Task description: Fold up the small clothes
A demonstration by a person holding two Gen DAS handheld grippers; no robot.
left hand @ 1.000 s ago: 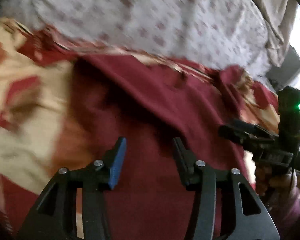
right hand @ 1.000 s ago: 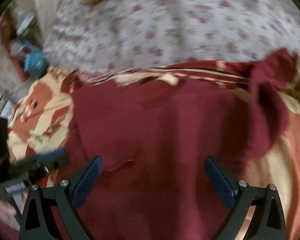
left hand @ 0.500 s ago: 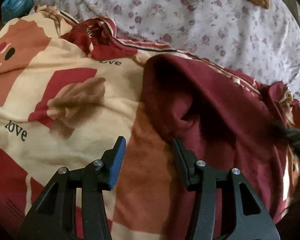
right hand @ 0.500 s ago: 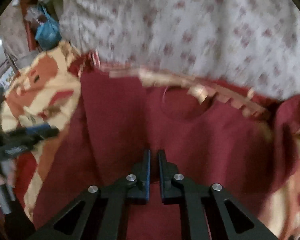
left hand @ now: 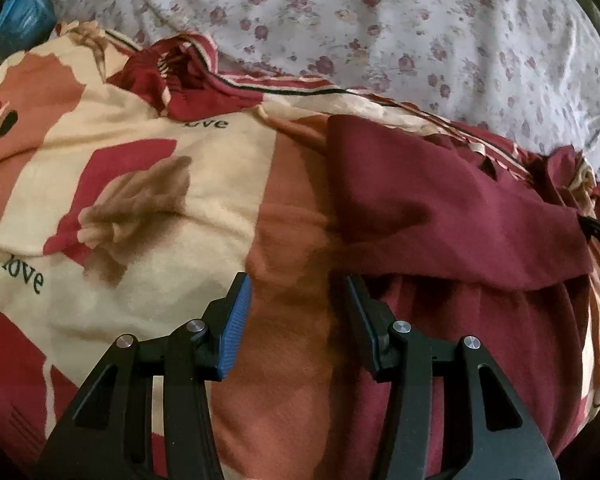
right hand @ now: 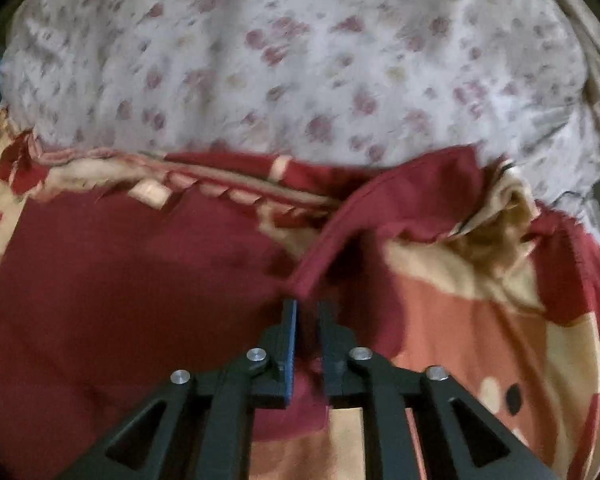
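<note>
On the patterned cream-and-red blanket (left hand: 148, 184) lies the soft, limp maroon cotton garment (left hand: 440, 208). Your right gripper (right hand: 307, 312) is clamped on its hemmed edge; your left gripper (left hand: 296, 292) is spread, empty. Grasp hems: loose fabric sags and slips.

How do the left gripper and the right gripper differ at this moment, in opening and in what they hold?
The left gripper is open, its fingers well apart; the right gripper is nearly shut. The left gripper holds nothing and sits over the patterned blanket at the edge of the maroon garment; the right gripper pinches the maroon garment. Both are black with blue pads.
</note>
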